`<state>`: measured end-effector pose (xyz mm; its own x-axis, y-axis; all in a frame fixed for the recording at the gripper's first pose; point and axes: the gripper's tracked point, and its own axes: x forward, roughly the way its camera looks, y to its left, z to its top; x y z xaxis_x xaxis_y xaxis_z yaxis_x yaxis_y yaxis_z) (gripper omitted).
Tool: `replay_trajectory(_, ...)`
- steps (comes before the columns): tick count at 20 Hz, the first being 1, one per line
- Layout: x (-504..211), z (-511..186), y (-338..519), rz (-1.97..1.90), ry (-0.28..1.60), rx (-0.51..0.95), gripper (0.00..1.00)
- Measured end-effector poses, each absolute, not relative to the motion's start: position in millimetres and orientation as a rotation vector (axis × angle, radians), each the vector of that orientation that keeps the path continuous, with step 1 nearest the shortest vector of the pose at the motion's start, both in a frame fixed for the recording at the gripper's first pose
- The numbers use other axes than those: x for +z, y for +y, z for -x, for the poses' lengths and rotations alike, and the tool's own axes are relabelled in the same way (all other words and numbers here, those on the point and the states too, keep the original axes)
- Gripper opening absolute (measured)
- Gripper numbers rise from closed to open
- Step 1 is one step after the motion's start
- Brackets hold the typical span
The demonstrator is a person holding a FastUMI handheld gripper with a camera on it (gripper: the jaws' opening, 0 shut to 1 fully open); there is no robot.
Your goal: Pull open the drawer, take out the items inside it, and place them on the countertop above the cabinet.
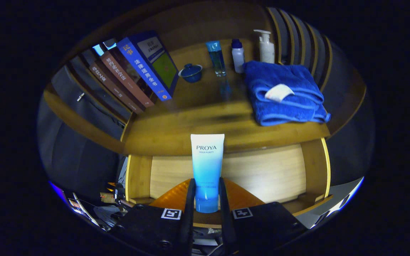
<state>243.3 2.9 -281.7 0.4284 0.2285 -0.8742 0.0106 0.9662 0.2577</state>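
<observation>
The gripper (pixel 206 199) is clamped on a blue-and-white cosmetic tube (pixel 206 167), both fingers pressing its lower end at the bottom centre of the frame. The tube stands upright, cap end down, held above the open drawer (pixel 262 170), whose pale wooden bottom spreads out behind it in the lower middle of the frame. Its top reaches the front edge of the countertop (pixel 198 124).

The countertop is glossy brown wood and runs across the middle of the frame. At the upper left a row of books (pixel 133 74) leans to one side, the outermost one a blue volume. Just right of them sits a small blue lidded cup (pixel 190 73). Further right, along the back, stand a clear blue bottle (pixel 216 58), a small white bottle with a blue cap (pixel 237 56) and a white pump bottle (pixel 266 47). A folded blue towel (pixel 283 94) with a white tag lies at the right of the surface, near the front edge.

Slatted wood panels rise at the upper right. The dark cabinet side falls away at the left, with cables and clutter at the lower left.
</observation>
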Motion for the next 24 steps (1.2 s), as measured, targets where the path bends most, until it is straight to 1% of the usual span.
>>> replay_trajectory(9, -311, -332, -4, -0.167, 1.168, 0.077, 0.37)
replay_trajectory(13, -324, -352, 2, -0.146, 1.194, 0.079, 0.37)
replay_trajectory(17, -326, -359, 3, -0.112, 1.208, 0.097, 0.37)
replay_trajectory(21, -322, -357, 10, -0.156, 1.187, 0.111, 0.46)
replay_trajectory(24, -310, -353, 11, -0.180, 1.148, 0.126, 0.72)
